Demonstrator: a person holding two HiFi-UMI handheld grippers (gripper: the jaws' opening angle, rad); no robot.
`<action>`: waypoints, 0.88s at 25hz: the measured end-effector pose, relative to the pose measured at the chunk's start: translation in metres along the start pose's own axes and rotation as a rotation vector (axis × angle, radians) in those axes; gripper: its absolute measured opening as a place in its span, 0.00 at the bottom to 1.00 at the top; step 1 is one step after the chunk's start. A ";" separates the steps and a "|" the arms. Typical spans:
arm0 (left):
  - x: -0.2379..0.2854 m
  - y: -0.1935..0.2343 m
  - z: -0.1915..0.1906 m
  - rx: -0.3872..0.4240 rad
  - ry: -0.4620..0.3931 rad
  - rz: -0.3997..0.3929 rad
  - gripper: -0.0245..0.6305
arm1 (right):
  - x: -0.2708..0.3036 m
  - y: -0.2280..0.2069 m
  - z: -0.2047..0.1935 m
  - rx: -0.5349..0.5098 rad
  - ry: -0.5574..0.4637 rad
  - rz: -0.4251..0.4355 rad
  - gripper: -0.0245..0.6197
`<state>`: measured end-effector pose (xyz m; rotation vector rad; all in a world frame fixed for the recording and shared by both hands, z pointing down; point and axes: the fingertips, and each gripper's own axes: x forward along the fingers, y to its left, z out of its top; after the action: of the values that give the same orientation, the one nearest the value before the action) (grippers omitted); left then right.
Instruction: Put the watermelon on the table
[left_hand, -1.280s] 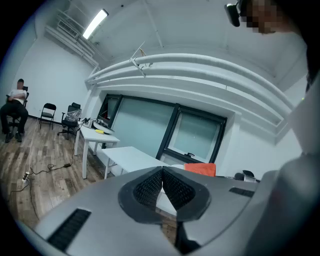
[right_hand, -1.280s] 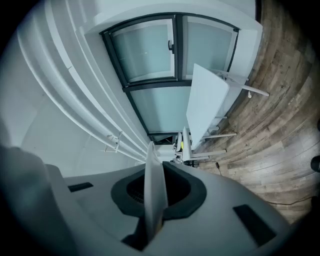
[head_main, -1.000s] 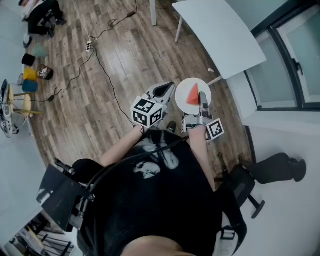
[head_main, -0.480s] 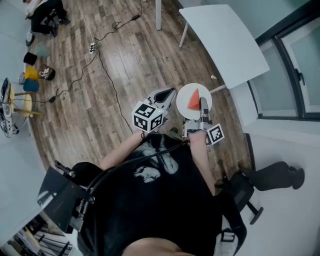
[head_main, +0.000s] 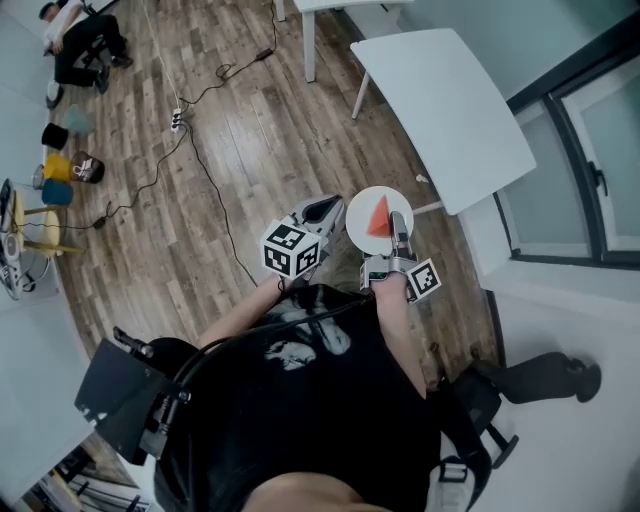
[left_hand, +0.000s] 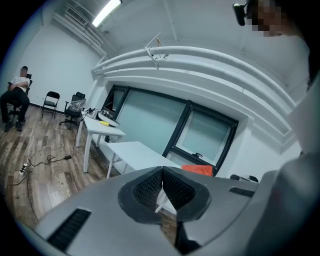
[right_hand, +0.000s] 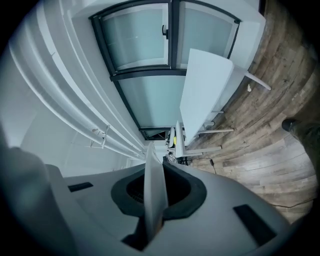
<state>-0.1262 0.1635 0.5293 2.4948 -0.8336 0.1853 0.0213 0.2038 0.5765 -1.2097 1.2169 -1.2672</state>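
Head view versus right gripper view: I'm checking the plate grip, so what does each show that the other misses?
Only the head view shows the watermelon on the plate and the left gripper beside it. Only the right gripper view shows the plate's rim edge-on, pinched between the jaws. Both show the right gripper, the table and the floor.

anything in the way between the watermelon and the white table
Nothing visible. Only wood floor separates the plate with the watermelon, held by the right gripper, from the table, whose top looks bare.
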 end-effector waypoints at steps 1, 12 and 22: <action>0.018 0.008 0.007 -0.003 0.002 0.006 0.05 | 0.018 -0.001 0.011 0.001 0.005 0.005 0.08; 0.231 0.075 0.090 -0.044 0.046 0.051 0.05 | 0.207 -0.014 0.154 -0.078 0.106 -0.030 0.08; 0.337 0.186 0.096 -0.110 0.145 0.078 0.05 | 0.339 -0.085 0.194 -0.069 0.119 -0.177 0.08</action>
<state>0.0310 -0.1906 0.6170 2.3173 -0.8579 0.3340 0.2011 -0.1390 0.6746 -1.3318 1.2701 -1.4553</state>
